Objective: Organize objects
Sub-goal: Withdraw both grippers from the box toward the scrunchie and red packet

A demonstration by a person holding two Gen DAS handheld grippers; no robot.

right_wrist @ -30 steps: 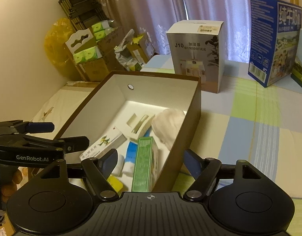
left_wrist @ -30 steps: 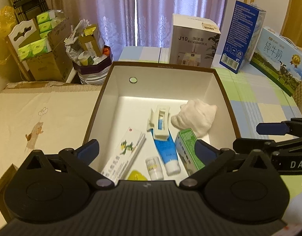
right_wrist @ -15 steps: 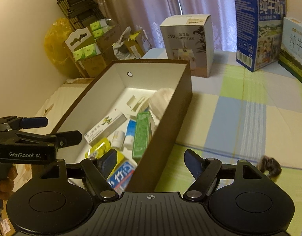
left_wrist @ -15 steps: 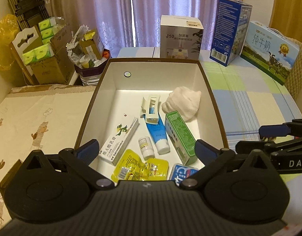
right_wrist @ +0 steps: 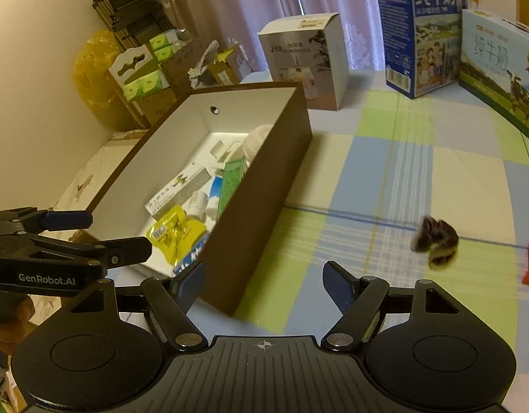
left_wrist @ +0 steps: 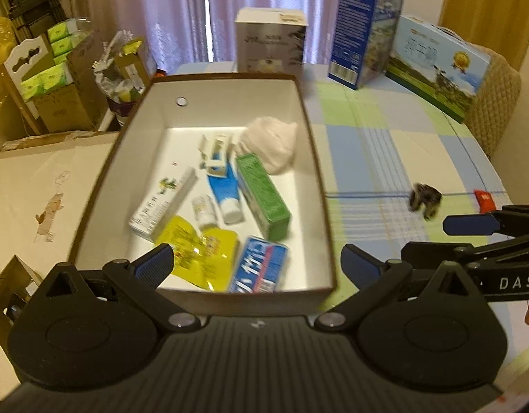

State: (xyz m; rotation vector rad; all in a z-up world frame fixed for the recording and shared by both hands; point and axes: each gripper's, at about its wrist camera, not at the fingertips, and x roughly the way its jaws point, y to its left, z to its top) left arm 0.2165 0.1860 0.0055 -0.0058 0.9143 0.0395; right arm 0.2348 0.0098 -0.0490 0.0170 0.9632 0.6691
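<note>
Brown-walled box [left_wrist: 319, 186] holds a green carton [left_wrist: 264, 192], blue tube [left_wrist: 225, 189] and yellow sachets [left_wrist: 199, 251]; both hand-held grippers, left [left_wrist: 256, 263] and right [right_wrist: 262, 284], stand apart, empty.

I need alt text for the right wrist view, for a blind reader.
An open right gripper holds nothing above a checked tablecloth. To its left an open brown box holds small packets; to its right lies a dark hair tie.

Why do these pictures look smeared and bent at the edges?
Left wrist view: the items in the brown box are motion-smeared and the lens bows the room's edges. Right wrist view: the dark fuzzy object on the checked cloth is blurred, while the milk cartons read sharper.
</note>
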